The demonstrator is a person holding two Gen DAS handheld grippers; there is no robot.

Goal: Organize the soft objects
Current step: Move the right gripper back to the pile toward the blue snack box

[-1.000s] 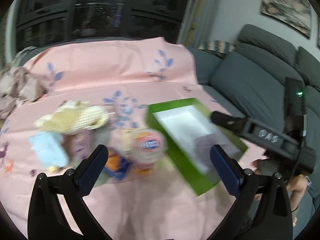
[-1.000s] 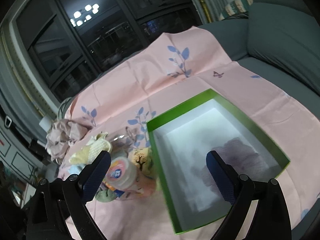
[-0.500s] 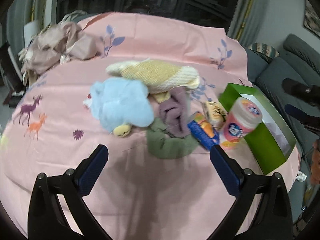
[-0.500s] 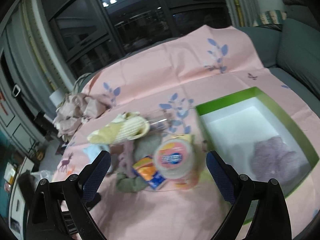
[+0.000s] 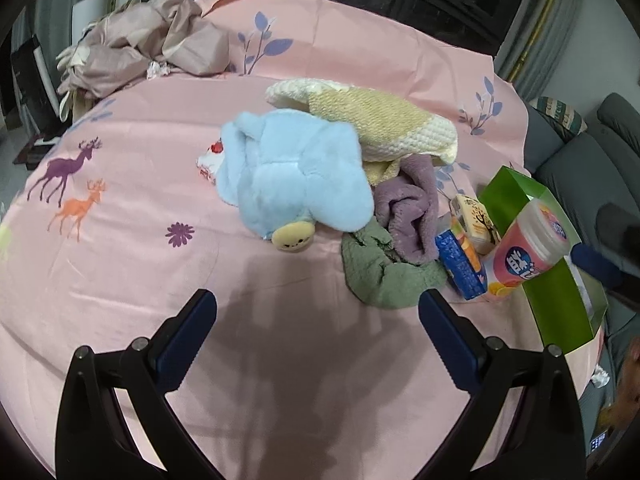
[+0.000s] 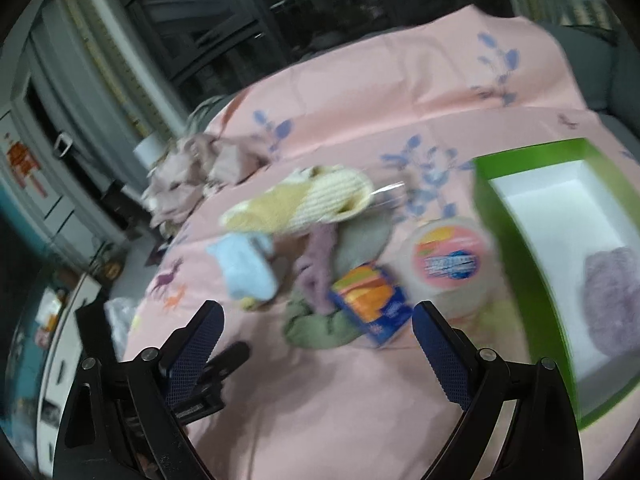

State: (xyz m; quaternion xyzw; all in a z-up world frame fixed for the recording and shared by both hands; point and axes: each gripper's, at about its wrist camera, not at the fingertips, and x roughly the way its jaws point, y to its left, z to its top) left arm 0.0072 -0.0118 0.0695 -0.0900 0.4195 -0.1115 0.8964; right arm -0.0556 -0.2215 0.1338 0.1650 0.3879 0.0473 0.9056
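Both the left gripper and right gripper stood wide apart, empty. The soft pile — blue plush, purple cloth, green cloth — lay beside the green box. Risk: grasping the hard pink jar or snagging several cloths together.

The left wrist camera looked down from close above the pink sheet toward the pile of soft things, while the blurred right wrist camera faced the same pile from farther right, both sharing the green box and pink tub.
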